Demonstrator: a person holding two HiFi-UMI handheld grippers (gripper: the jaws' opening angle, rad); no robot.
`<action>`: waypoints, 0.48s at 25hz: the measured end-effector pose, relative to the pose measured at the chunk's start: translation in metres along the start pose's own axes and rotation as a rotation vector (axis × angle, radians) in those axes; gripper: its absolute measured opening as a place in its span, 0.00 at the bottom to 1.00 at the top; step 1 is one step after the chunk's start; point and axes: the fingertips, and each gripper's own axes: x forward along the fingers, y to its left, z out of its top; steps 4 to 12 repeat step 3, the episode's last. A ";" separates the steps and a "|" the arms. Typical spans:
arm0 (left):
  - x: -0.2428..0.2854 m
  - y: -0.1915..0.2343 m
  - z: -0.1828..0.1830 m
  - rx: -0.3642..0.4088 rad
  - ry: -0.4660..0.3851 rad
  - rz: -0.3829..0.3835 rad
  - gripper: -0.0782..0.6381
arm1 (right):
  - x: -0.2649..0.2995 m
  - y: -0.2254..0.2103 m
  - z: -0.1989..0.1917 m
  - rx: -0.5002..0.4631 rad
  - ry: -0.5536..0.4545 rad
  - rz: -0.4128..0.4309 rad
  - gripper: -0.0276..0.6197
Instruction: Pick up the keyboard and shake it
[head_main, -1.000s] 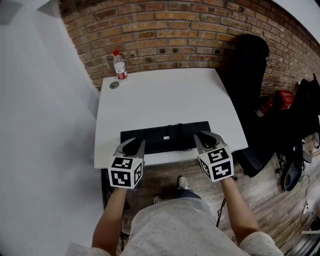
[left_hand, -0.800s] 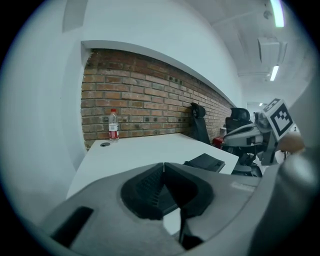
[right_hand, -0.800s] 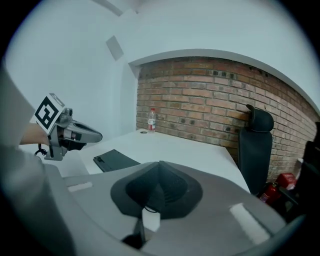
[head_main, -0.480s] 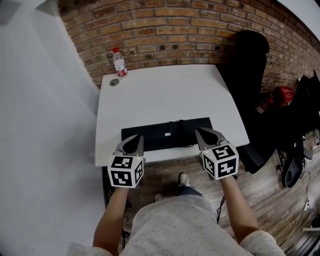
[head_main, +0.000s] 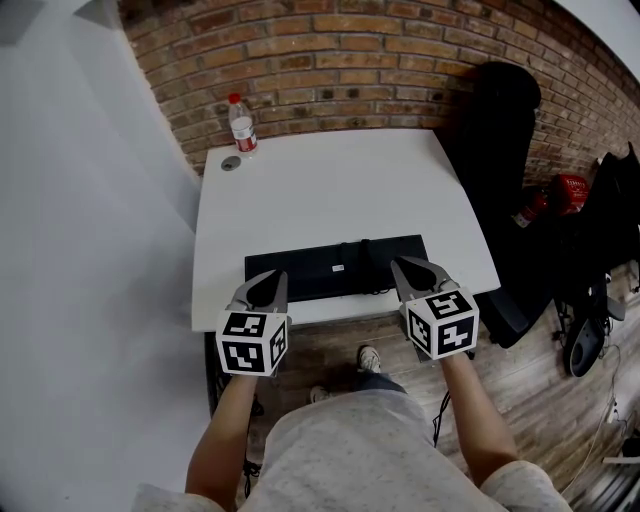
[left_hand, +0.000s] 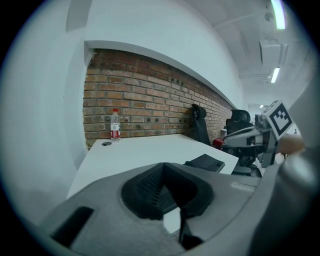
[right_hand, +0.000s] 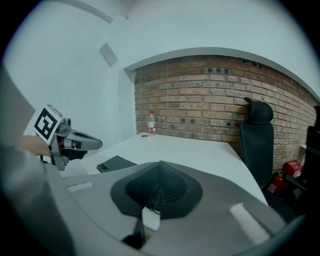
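Observation:
A black keyboard lies flat on the white table, close to the front edge. My left gripper hovers at the keyboard's left front corner. Its jaws have just closed and its pads meet with nothing visible between them. My right gripper sits at the keyboard's right front corner. It is shut the same way after closing. The left gripper view shows the keyboard's far end beyond the jaws. The right gripper view shows its other end.
A water bottle and a small round cap stand at the table's far left corner by the brick wall. A black chair and a red fire extinguisher are to the right of the table. My legs are below the front edge.
Both grippers' jaws have closed from slightly apart to touching. The right gripper has rolled a little. Both hands stay at the keyboard's front corners, and the keyboard has not moved.

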 end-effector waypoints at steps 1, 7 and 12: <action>0.000 0.000 -0.001 0.000 0.001 0.000 0.10 | 0.000 0.000 0.000 0.001 0.001 0.001 0.06; 0.001 0.001 -0.002 0.000 0.002 0.000 0.10 | 0.002 0.001 -0.001 0.003 0.001 0.003 0.06; 0.001 0.001 -0.002 0.000 0.002 0.000 0.10 | 0.002 0.001 -0.001 0.003 0.001 0.003 0.06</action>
